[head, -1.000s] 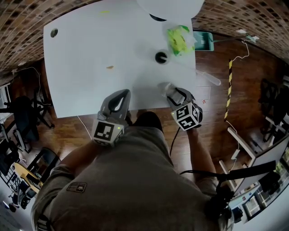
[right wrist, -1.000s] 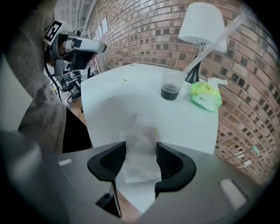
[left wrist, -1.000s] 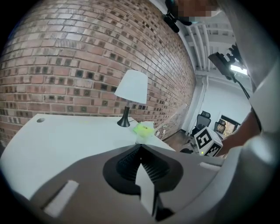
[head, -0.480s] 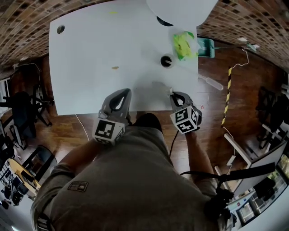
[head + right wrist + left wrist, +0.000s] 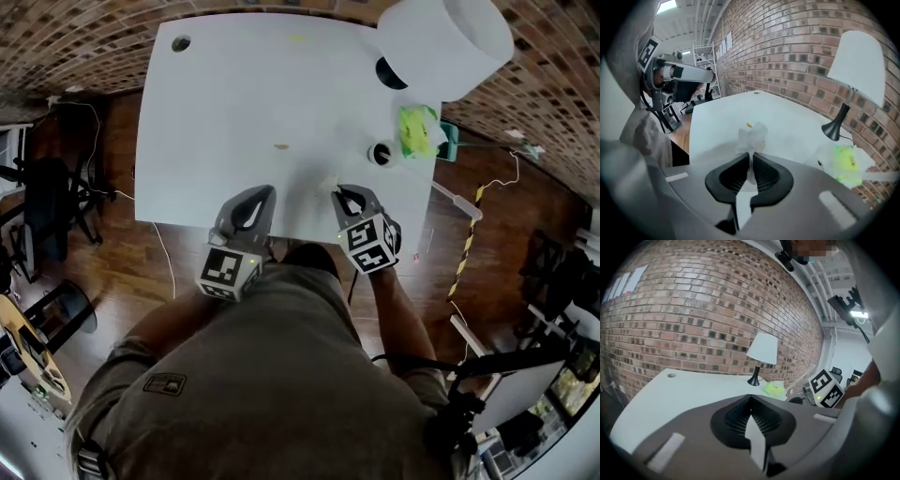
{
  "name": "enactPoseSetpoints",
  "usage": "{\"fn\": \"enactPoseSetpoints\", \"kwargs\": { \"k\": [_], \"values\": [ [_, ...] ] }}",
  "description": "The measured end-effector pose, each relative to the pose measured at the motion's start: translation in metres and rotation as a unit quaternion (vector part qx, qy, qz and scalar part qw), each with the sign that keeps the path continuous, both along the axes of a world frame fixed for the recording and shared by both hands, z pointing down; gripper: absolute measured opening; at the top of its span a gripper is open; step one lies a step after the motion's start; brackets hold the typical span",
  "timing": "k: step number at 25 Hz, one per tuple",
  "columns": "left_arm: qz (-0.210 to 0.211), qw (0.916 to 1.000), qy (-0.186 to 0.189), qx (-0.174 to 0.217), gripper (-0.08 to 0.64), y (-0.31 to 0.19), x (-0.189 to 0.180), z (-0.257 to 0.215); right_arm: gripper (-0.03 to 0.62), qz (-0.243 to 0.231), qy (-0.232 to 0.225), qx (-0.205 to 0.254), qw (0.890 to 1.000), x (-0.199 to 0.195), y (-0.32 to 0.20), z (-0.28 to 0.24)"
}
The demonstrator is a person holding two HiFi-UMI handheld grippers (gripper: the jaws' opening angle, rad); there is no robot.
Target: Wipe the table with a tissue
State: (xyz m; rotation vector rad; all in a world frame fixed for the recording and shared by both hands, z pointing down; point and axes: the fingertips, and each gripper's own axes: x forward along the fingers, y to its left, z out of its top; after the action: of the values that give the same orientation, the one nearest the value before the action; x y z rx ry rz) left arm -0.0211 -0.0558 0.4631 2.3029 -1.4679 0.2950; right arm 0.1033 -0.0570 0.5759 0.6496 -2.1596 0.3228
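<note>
My right gripper (image 5: 339, 194) (image 5: 751, 157) is shut on a crumpled white tissue (image 5: 751, 136), which sticks up past the jaws. It hangs over the front part of the white table (image 5: 234, 103). A small brown stain (image 5: 281, 146) (image 5: 749, 124) lies on the tabletop beyond the tissue. The left gripper (image 5: 251, 195) (image 5: 750, 399) is at the table's front edge to the left, its jaws shut with nothing between them. In the left gripper view the right gripper's marker cube (image 5: 825, 389) shows at the right.
A white-shaded lamp (image 5: 445, 47) (image 5: 858, 61) stands at the back right corner. A green tissue pack (image 5: 415, 131) (image 5: 843, 161) and a black round object (image 5: 381, 153) lie near it. A cable hole (image 5: 181, 43) marks the back left corner. Wooden floor and chairs surround the table.
The right jaws closed on the tissue near the front right edge, lifted it and carried it left along the table's front. The left gripper also shifted left.
</note>
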Motion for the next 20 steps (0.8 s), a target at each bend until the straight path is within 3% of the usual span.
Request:
{"fn": "enactPoseSetpoints", "kwargs": {
  "k": [9, 20],
  "values": [
    [-0.052, 0.9986, 0.003, -0.004, 0.001, 0.005, -0.057, -0.005, 0.026, -0.017, 0.014, -0.008, 1.000, -0.057, -0.036, 0.009],
    [-0.078, 0.9969, 0.007, -0.014, 0.001, 0.010, -0.099, 0.000, 0.026, -0.008, 0.060, -0.039, 0.997, -0.081, -0.063, 0.043]
  ]
}}
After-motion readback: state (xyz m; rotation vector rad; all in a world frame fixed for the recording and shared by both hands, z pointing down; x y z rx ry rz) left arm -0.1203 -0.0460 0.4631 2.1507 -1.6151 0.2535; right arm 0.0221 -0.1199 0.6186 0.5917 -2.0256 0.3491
